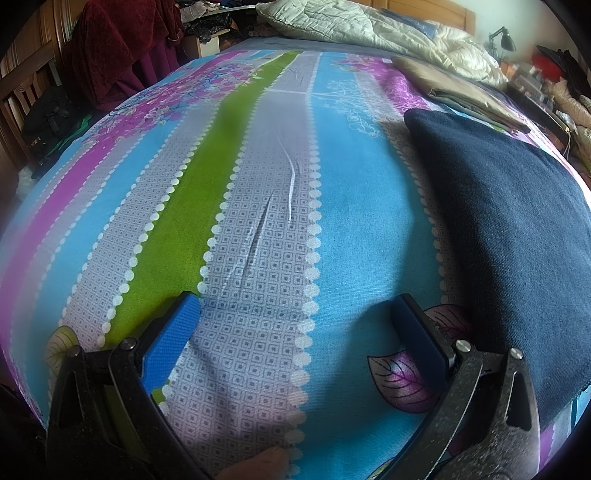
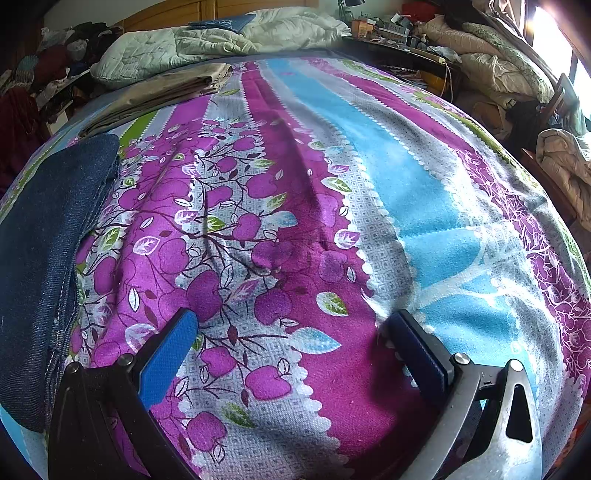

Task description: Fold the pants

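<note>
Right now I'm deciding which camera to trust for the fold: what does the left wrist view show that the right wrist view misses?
Only the left wrist view: the green stripe, a crease in the sheet, dark red clothing.

Only the right wrist view: the purple apple print, a bright window.

Both: dark denim pants, folded tan fabric, each hand-held gripper open and empty.

Soft daylight, fisheye-warped, blurred edges.
</note>
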Motion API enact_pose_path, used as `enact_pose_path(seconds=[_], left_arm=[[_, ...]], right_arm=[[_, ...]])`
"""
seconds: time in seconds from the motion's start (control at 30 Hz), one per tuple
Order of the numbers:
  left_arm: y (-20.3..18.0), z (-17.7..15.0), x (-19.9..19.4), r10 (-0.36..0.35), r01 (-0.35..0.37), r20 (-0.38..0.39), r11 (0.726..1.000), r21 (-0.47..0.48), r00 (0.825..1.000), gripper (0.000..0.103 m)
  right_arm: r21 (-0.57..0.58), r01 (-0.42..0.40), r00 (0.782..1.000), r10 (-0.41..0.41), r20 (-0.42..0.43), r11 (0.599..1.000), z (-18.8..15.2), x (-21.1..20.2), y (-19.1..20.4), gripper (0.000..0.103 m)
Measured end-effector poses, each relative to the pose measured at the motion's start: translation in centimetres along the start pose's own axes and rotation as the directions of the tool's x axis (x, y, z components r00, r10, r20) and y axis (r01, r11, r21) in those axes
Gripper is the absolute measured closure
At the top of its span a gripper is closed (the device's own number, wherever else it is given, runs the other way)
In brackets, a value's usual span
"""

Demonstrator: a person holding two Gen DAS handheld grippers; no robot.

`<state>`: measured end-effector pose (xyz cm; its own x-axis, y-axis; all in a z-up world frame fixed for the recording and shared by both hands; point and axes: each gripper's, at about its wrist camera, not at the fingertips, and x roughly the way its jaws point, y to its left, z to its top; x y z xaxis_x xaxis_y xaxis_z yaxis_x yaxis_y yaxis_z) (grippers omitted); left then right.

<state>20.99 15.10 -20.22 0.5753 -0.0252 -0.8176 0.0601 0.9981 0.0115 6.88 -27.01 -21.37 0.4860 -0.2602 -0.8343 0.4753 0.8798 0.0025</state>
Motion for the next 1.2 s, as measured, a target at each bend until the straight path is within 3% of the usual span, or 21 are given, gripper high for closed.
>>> enact_pose_path(seconds=[1.2], left_arm=[[0.06,0.18,0.08,-0.001,0.001,-0.001,1.0,0.004,1.0,0.0]], right_arm=[[0.003,-0.005,1.0,0.005,0.002,1.0,-0.06,-0.01,-0.08,0.0]])
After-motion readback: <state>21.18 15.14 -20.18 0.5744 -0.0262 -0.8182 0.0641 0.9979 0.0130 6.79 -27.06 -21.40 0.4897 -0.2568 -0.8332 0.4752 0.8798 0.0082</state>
